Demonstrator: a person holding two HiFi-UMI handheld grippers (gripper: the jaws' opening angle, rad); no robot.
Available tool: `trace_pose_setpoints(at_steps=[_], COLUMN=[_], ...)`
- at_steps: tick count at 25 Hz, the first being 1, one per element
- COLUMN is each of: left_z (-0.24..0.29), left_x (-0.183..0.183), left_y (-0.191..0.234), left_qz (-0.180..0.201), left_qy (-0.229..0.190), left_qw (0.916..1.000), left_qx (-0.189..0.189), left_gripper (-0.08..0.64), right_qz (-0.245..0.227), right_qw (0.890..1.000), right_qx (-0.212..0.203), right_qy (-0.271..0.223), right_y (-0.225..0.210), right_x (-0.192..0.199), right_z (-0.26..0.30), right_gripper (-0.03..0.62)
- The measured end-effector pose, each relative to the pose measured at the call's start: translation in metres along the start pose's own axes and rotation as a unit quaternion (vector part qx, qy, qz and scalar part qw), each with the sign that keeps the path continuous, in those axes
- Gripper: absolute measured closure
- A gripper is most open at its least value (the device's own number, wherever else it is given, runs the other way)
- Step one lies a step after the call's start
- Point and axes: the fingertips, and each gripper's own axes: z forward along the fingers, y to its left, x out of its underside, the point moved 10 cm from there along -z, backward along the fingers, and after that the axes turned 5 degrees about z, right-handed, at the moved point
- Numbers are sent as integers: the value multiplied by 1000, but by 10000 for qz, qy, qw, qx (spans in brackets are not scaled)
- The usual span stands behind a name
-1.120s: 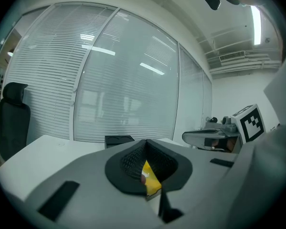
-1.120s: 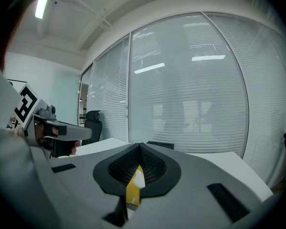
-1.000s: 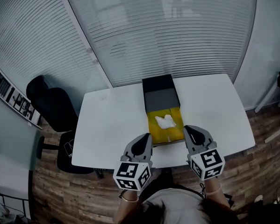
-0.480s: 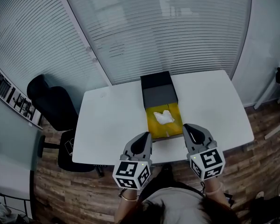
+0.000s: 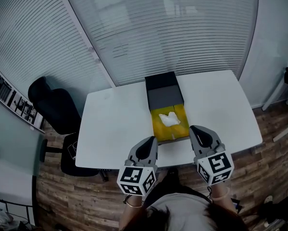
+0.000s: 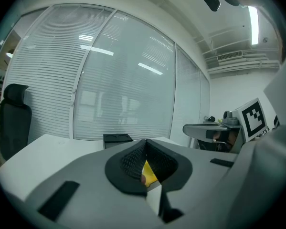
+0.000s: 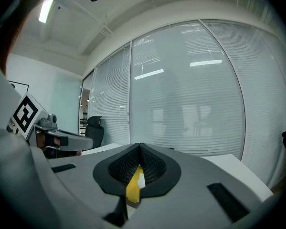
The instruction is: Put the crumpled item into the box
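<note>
Crumpled paper [image 5: 169, 120] sits in box [image 5: 158, 131]: probably light, soft; pinch a raised fold. Your left gripper [image 5: 150, 140], right gripper [image 5: 195, 129] closed, empty.

Place: you are standing in an office, likely a meeting room.
Walls: glass partitions with slatted blinds [image 5: 172, 28].
Furniture: white table [image 5: 119, 124], black swivel chair [image 5: 55, 107].
Floor: wood planks [image 5: 67, 196].

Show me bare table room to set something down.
Bare: the white table left of the box, toward the office chair, and right of it. Crowded: the middle, where the box holds the crumpled paper and the left gripper and right gripper hover.
</note>
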Motion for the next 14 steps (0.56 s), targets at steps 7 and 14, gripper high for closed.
trace_pose_setpoints(at_steps=[7, 14], left_z=[3, 14], left_x=[2, 3], left_y=[3, 11], left_qz=[-31, -34], left_qy=[26, -54], left_qw=[10000, 10000], left_qx=[-8, 10], left_gripper=[543, 543], right_qz=[-93, -214], right_qw=[9996, 9994], right_qx=[66, -11], right_qy=[-240, -272], right_y=[-3, -9], right_x=[-1, -1], right_z=[3, 16], right_gripper=[566, 566])
